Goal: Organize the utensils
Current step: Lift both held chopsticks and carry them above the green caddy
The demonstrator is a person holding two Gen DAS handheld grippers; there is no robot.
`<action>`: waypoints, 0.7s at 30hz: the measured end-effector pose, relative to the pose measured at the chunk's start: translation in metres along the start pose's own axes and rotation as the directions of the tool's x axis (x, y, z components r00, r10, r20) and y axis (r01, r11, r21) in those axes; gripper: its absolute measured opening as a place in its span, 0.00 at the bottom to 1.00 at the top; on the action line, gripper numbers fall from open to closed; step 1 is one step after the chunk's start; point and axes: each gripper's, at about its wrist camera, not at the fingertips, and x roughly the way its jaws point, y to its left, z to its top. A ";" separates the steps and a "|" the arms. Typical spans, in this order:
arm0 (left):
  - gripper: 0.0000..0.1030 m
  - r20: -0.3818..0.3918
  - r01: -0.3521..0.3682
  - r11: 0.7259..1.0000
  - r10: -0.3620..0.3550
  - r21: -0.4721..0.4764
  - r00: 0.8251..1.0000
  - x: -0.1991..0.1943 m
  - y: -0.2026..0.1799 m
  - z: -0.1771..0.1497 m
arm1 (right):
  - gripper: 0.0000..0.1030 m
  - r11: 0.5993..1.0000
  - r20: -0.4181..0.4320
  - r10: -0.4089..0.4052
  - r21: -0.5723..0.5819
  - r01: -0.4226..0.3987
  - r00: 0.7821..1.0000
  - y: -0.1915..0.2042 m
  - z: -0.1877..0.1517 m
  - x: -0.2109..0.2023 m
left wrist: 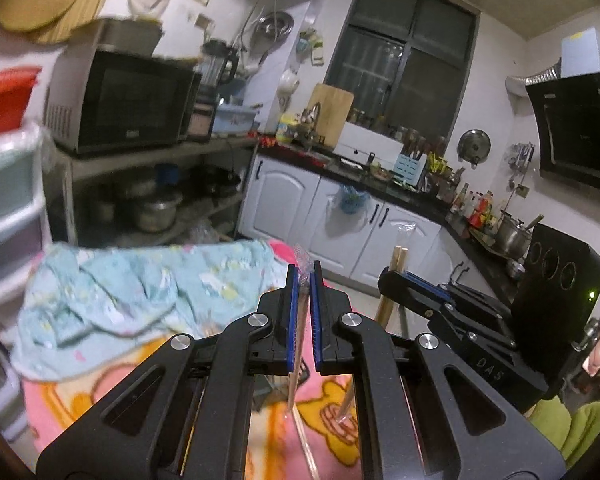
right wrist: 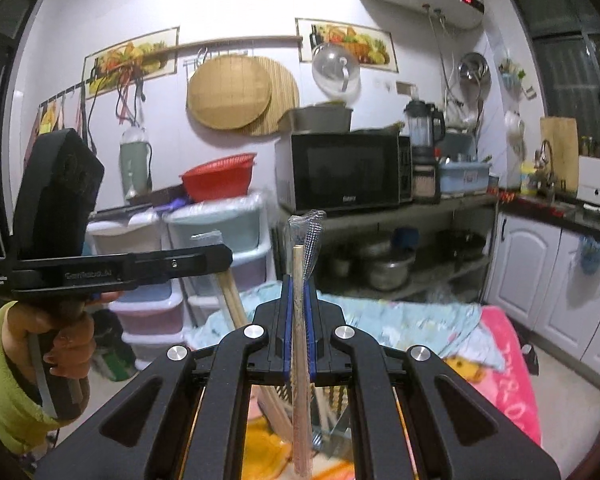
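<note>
Here, both tools clamp wrapped chopsticks, apparently, over a pink blanket in a kitchen.

Both grippers are held raised, side by side, fingers pointing forward. The left gripper has its blue-padded jaws drawn almost together, pinching a thin wrapped stick; the right gripper is likewise closed on a stick that rises between its pads. In the right wrist view, a bare hand with a green sleeve clasps the other gripper's handle.
</note>
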 end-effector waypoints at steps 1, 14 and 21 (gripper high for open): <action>0.03 0.011 -0.007 1.000 0.007 0.014 1.000 -0.001 -0.002 0.005 | 0.05 1.000 0.011 -0.002 -0.003 0.002 1.000 0.000 0.003 0.000; 0.03 0.085 -0.098 0.992 0.091 0.085 0.992 -0.009 -0.001 0.042 | 0.05 0.999 0.175 -0.044 -0.025 0.049 0.984 -0.015 0.043 -0.003; 0.03 0.097 -0.177 0.981 0.169 0.083 0.981 -0.001 0.017 0.040 | 0.05 0.997 0.215 -0.068 -0.026 0.075 0.974 -0.022 0.046 0.007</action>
